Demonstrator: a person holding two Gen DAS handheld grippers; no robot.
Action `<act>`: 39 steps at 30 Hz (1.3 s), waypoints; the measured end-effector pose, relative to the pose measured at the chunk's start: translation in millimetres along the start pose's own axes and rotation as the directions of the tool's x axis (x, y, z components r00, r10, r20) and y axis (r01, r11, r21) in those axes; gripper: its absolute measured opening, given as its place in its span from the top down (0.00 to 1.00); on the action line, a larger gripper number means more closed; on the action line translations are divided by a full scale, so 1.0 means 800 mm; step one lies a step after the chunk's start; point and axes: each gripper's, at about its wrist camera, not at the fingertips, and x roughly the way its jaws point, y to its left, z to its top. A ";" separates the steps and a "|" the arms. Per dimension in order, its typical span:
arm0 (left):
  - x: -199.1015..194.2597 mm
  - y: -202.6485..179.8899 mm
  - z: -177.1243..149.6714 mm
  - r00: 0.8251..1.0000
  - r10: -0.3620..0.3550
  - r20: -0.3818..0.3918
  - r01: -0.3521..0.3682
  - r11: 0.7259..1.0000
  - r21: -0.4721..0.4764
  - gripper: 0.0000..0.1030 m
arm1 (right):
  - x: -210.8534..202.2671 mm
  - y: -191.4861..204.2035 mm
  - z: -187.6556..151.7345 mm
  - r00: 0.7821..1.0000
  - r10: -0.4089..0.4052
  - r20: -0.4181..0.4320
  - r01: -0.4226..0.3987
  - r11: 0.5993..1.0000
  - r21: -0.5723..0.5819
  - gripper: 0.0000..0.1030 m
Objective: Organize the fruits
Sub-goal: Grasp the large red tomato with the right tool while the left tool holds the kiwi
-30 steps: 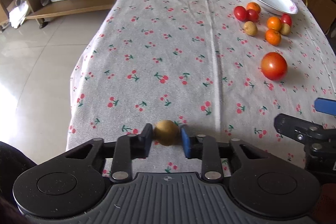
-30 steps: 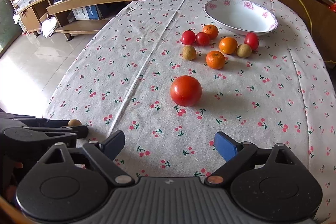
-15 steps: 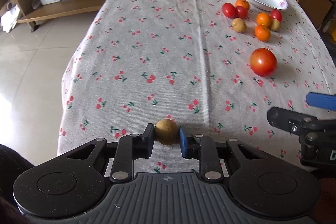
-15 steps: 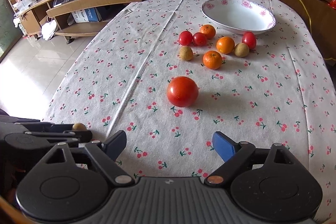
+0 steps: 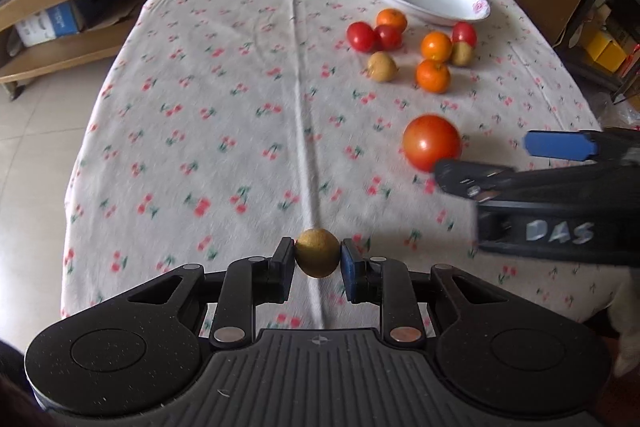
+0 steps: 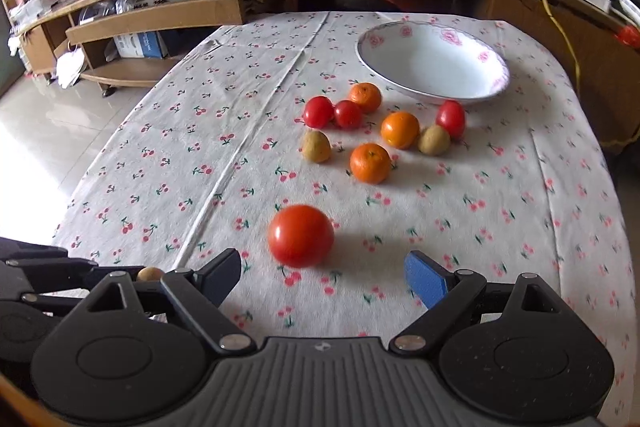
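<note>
Left gripper (image 5: 317, 259) has its jaws clenched on a small brown fruit (image 5: 317, 253), held above the near part of the worktop (image 5: 224, 75), which has a cherry-print cloth. Right gripper (image 6: 322, 277) sits w/ jaws spread wide, nothing between them, just short of the big tomato (image 6: 301, 235). Farther back: 3 oranges, 3 small red tomatoes & 2 more brown fruits clustered beside the white bowl (image 6: 432, 65), which has nothing in it.
</note>
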 end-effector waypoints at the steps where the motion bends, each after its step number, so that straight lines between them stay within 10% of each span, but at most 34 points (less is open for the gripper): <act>1: 0.002 -0.002 0.004 1.000 -0.001 0.002 0.001 1.000 0.004 0.69 | 0.005 0.000 0.003 1.000 -0.002 -0.005 0.002 1.000 -0.008 0.13; 7: 0.015 -0.005 0.015 1.000 -0.010 -0.011 0.010 1.000 0.006 0.69 | 0.032 -0.008 0.014 0.999 0.009 -0.048 -0.009 1.000 -0.003 0.15; 16: 0.026 -0.010 0.023 1.000 0.010 -0.020 -0.010 1.000 0.020 0.69 | 0.046 -0.014 0.011 0.992 0.067 -0.106 -0.068 0.998 -0.004 0.61; 39: 0.015 -0.045 0.051 0.999 0.020 0.033 -0.024 0.994 0.110 0.69 | 0.010 -0.036 0.007 0.995 0.091 -0.029 -0.091 0.996 0.021 0.69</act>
